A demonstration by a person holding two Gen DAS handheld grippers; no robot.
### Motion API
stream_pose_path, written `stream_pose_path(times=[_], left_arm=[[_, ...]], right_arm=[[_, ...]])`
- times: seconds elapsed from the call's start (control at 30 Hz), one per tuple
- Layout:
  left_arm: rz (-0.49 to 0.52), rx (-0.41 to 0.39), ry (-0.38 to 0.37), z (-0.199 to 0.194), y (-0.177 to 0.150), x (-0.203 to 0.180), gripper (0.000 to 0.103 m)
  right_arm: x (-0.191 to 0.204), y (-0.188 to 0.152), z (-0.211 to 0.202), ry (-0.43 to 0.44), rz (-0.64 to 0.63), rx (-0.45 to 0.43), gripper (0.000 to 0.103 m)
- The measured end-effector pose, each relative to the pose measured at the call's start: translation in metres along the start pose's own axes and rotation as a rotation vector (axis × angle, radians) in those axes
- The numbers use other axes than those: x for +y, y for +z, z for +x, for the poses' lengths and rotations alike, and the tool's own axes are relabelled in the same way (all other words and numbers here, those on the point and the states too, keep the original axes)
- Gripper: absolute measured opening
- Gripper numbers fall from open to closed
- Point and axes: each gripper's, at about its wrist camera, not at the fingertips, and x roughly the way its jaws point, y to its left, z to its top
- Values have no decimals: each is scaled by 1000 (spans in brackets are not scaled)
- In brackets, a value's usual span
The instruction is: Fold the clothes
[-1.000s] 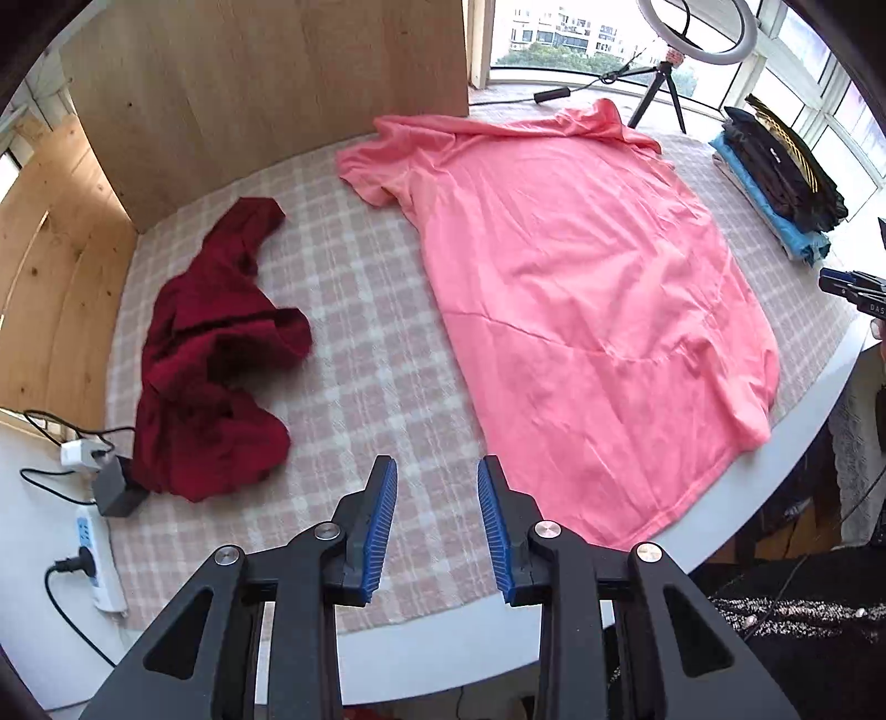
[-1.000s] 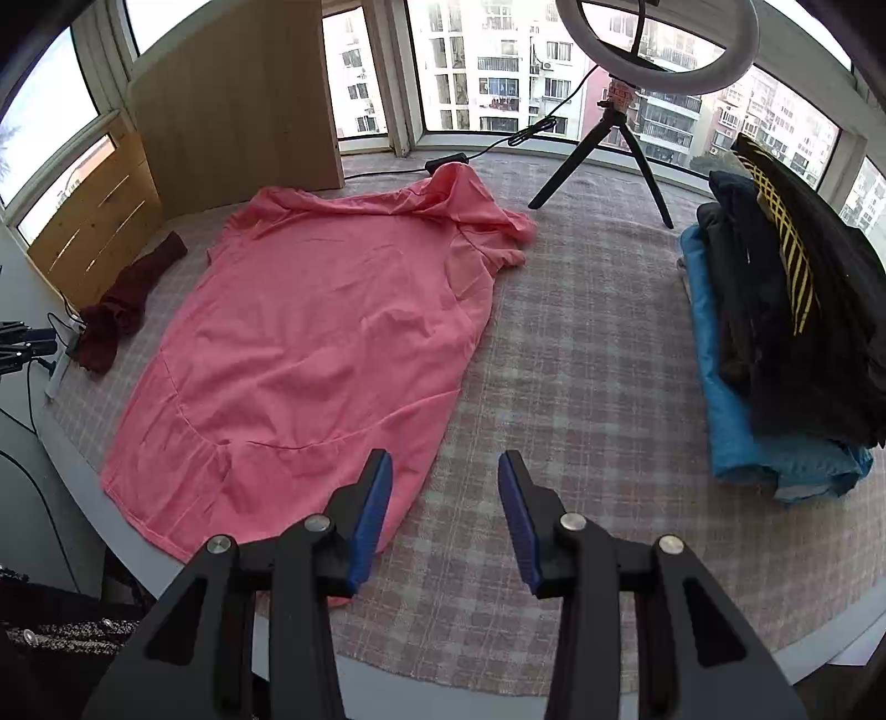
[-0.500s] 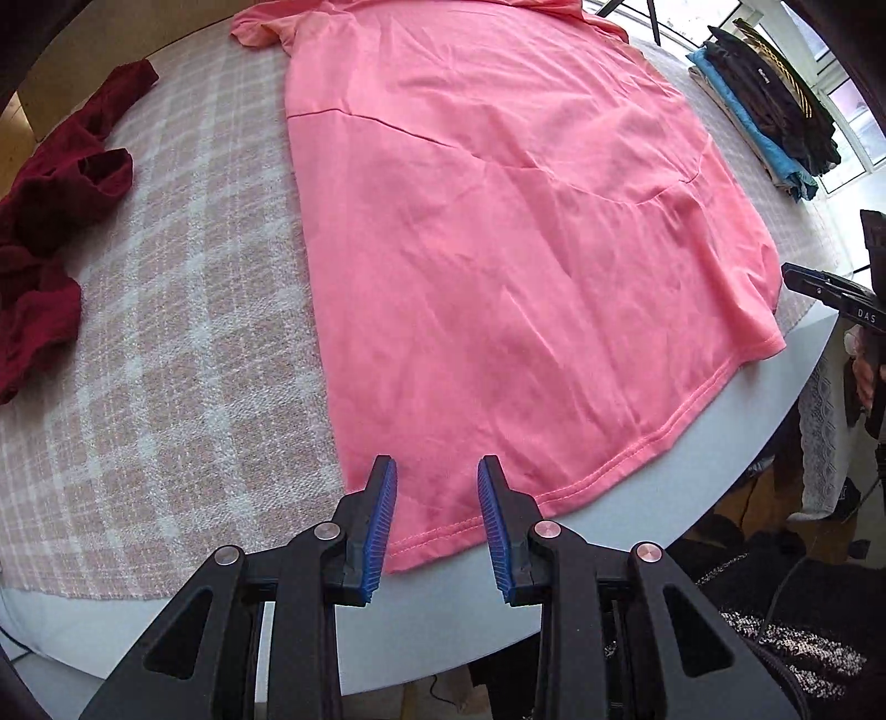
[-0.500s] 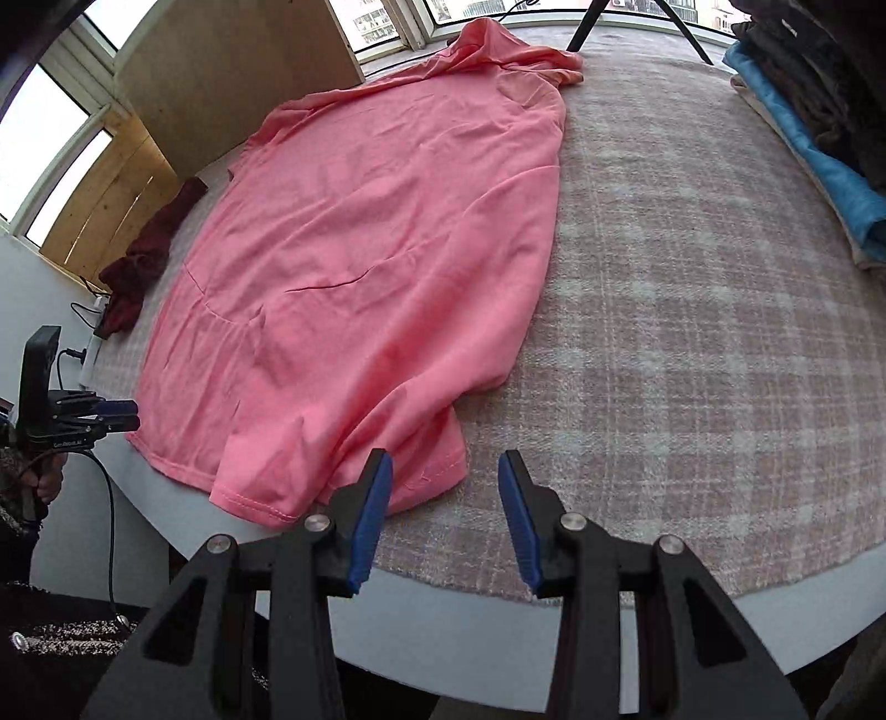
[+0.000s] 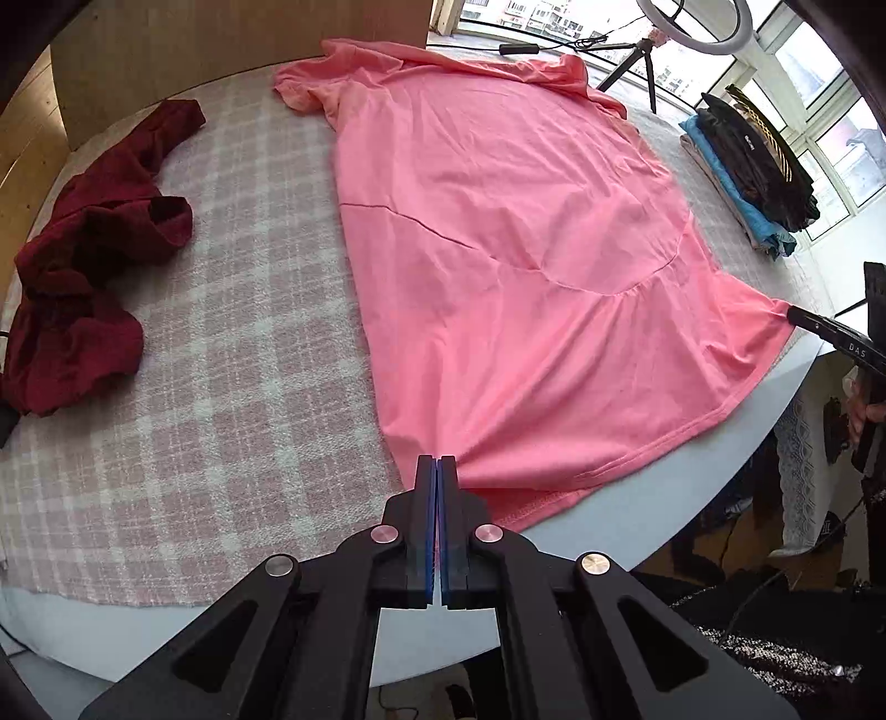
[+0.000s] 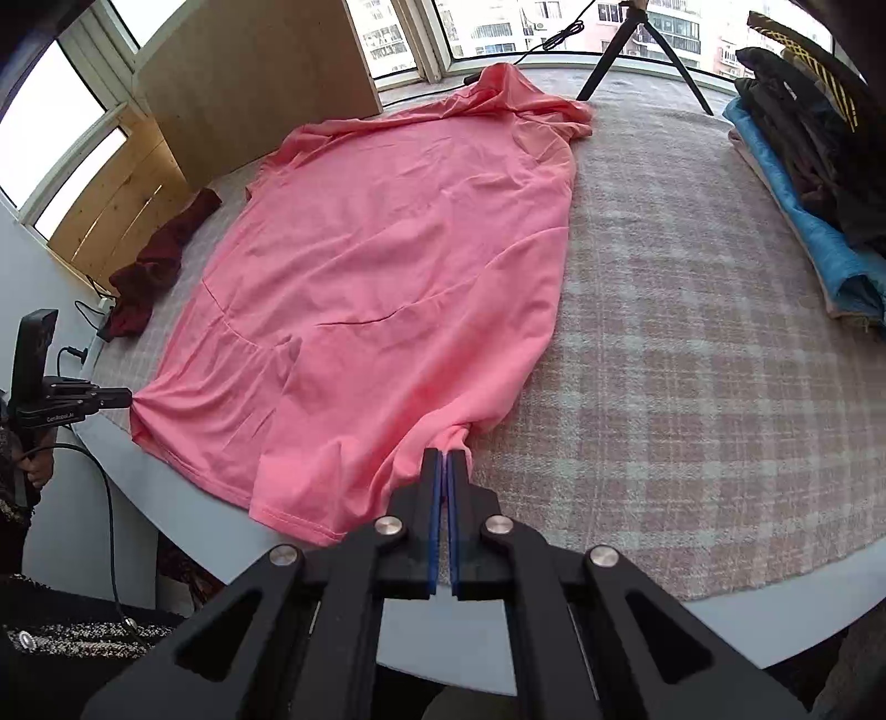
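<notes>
Round tabletop (image 5: pixel 637 545) under a pink-and-white checked cloth (image 5: pixel 232 354). Across the middle, spread flat, a large pink shirt (image 5: pixel 515 260), collar toward the windows, hem hanging slightly over the near edge. On the right side, against the windows, a stack of folded clothes (image 6: pixel 819 183): dark pieces on top, blue beneath. On the left, well apart from the shirt, a crumpled maroon garment (image 5: pixel 94 260). Behind the shirt, near the collar, a black tripod (image 6: pixel 642 55) with a ring light (image 5: pixel 692 27) above. Far left, a wooden board (image 6: pixel 249 83) standing at the tabletop's back edge.

Left hand-held gripper (image 5: pixel 436 462) clenched on the shirt's near-left hem corner, blue pads pressed together over bunched fabric, creases fanning out from the pinch. Right hand-held gripper (image 6: pixel 443 457) likewise clamped on the near-right hem corner, fabric gathered into a small knot at the tips. Hem between the two grips slack, sagging over the tabletop's rim.
</notes>
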Motion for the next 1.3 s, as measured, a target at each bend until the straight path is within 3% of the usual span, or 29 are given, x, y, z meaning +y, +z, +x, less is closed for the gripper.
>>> stream_pose_path(times=[0.13,0.23,0.4,0.5,0.63,0.73,0.97,1.0,1.07,1.1,1.2,1.3], left_arm=[[-16,-12,-10,-8,9,22,0],[-6,31,-33,10,13,26,0],[65,60,45,28,17,15,1],[60,58,36,18,2,18,15],[115,85,36,21,-28,5,22],[150,105,50,32,-39,-7,22],[248,70,92,42,-38,-32,22],[249,77,92,46,-38,-32,20],[252,91,90,52,-38,-32,6],[247,96,93,55,-38,-31,1],[181,79,102,47,-39,-17,1],[45,-5,62,10,-45,12,1]], right_arm=[[-18,7,-49,-57,69,-98,2],[-37,6,-33,-85,131,-50,2],[-51,5,11,-120,134,36,2],[-58,3,18,-113,148,54,2],[-67,0,19,-95,173,70,2],[-67,-3,22,-88,173,89,2],[-62,3,29,-76,141,115,2],[-61,4,29,-76,138,115,2],[-63,5,29,-76,138,117,2],[-64,5,29,-76,140,117,2],[-65,4,28,-73,146,116,2],[-59,3,24,-61,142,109,2]])
